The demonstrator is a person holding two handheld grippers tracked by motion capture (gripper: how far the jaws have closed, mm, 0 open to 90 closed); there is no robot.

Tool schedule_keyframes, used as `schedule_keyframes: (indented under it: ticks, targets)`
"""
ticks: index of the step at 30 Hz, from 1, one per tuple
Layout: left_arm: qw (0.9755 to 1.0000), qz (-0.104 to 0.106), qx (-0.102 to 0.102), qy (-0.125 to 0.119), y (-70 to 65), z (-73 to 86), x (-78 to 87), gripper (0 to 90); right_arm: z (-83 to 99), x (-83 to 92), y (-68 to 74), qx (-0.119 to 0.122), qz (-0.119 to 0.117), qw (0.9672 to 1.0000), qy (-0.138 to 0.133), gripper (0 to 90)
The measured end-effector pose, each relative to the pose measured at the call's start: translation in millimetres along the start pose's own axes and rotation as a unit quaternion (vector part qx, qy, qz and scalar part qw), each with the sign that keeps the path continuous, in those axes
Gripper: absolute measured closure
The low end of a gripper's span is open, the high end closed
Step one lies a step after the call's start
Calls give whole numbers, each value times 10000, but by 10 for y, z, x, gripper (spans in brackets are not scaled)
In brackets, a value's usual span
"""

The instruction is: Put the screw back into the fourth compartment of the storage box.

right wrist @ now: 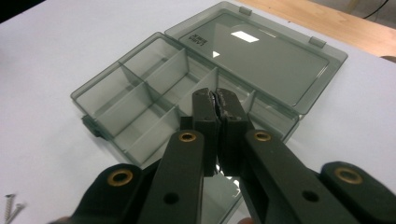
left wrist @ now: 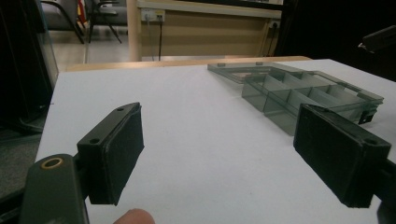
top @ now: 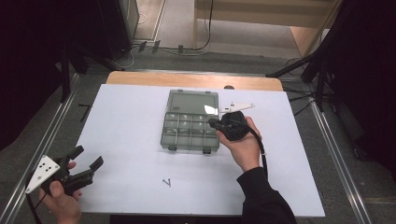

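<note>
A smoky clear compartment box [top: 190, 126] lies open in the middle of the white table, its lid [top: 193, 101] folded flat toward the far side. My right gripper [top: 212, 123] hovers over the box's right-hand compartments; in the right gripper view its pads [right wrist: 215, 93] are pressed together with nothing visible between them, above the dividers of the box [right wrist: 149, 88]. My left gripper [top: 88, 156] is held at the near left corner of the table, jaws wide apart and empty [left wrist: 219, 149], pointing toward the box [left wrist: 303, 91].
Two small screws [top: 166, 182] lie on the white sheet near the front edge, also seen as screws [right wrist: 11, 205] at the lower left. A wooden table edge [top: 196, 80] runs behind the sheet. Dark stands and cables flank the table.
</note>
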State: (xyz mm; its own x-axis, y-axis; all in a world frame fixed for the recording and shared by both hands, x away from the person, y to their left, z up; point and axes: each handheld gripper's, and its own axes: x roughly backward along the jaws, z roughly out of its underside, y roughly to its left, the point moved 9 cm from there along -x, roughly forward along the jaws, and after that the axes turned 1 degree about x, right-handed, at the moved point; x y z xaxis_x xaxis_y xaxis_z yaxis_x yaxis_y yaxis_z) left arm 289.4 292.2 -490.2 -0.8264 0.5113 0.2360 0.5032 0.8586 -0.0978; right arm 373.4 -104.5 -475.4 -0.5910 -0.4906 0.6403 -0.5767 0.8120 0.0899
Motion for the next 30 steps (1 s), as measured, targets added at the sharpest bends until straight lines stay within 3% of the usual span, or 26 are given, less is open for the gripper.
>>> schedule_keyframes:
  ticks: [8,12,17,30]
  targets:
    - [10000,7,15,-5,-4,0,-4,164,-26,-96,-132,41,146,9999,17,896]
    - [10000,15,13,-8,-8,-2,-5,164,-12,-187,-211,-77,148,9998,90,896]
    - [10000,19,19,-6,-10,0,-8,164,51,-316,-298,-220,174,9992,275,896]
    - [10000,26,21,-4,-10,2,-10,164,210,-595,-387,-324,239,9967,700,895]
